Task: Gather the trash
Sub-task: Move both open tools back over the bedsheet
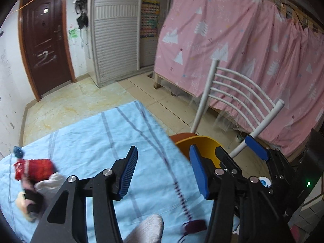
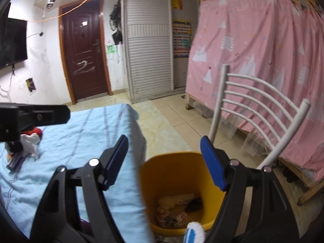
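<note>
I'm between drops here: both tongs are empty. My left gripper (image 1: 164,174) stands about half open over the blue cloth (image 1: 97,133) with nothing between its pads, and my right gripper (image 2: 166,162) is spread wider, hanging just above the mouth of the yellow bin (image 2: 162,174), also holding nothing. The bin sits on the floor right against the edge of the covered table, beside a white chair (image 2: 253,105), and I can see scraps already lying at its bottom (image 2: 178,206), so part of the collecting is done. What is left, as I read it, is the little heap at the far left of the cloth: a red packet (image 1: 33,169), some white crumpled stuff (image 1: 50,184) and darker bits below it; the blur there is heavy, so I can't say for sure what each piece is. Near the front edge there's also a whitish lump (image 1: 149,228) and a dark purple thing (image 1: 194,225). My judgement is that the next move falls to the left gripper: swing it left toward the heap, line the pads either side of the red packet, come down and close. The right one should stay clear of the bin's mouth so the carry has room.
</note>
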A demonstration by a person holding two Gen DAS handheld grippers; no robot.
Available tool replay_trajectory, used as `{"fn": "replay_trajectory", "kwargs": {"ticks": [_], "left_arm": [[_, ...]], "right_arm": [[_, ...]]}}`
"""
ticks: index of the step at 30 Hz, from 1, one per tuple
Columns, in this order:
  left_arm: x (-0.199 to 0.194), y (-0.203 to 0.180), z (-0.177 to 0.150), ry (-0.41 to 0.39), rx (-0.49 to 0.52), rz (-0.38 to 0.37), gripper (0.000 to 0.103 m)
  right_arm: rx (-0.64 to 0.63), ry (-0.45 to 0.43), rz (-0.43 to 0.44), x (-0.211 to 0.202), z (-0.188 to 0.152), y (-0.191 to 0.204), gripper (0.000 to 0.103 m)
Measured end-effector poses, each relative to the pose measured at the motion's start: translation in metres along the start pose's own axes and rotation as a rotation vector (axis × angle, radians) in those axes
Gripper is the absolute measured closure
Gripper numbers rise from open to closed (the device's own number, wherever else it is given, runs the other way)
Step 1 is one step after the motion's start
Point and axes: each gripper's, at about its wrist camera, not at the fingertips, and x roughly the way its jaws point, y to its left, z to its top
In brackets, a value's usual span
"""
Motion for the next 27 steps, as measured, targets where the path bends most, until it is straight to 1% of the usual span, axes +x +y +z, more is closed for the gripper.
{"fn": "replay_trajectory", "kwargs": {"ticks": [5, 9, 14, 17, 19, 23, 27], "left_arm": [[-0.026, 0.037, -0.009, -0.028, -0.028, 0.044, 0.053], [-0.042, 0.069, -0.016, -0.048, -0.067, 0.076, 0.052], [-0.059, 0.112, -0.027, -0.064, -0.130, 0.108, 0.047], [-0.064, 0.135, -0.032, -0.067, -0.157, 0.133, 0.043], [-0.065, 0.151, -0.035, -0.064, -0.175, 0.151, 0.042], [-0.067, 0.183, -0.040, -0.056, -0.212, 0.190, 0.041], [-0.066, 0.213, -0.041, -0.047, -0.245, 0.230, 0.040]], "right_arm": [[-0.036, -0.017, 0.034, -0.005, 0.007, 0.034, 0.028], [-0.095, -0.019, 0.069, -0.007, 0.011, 0.071, 0.027], [-0.148, -0.010, 0.111, -0.006, 0.015, 0.104, 0.027], [-0.185, 0.000, 0.143, -0.004, 0.015, 0.126, 0.026], [-0.207, 0.015, 0.174, -0.001, 0.015, 0.141, 0.022], [-0.241, 0.028, 0.205, 0.001, 0.015, 0.165, 0.021], [-0.254, 0.067, 0.275, 0.007, 0.016, 0.185, 0.021]]}}
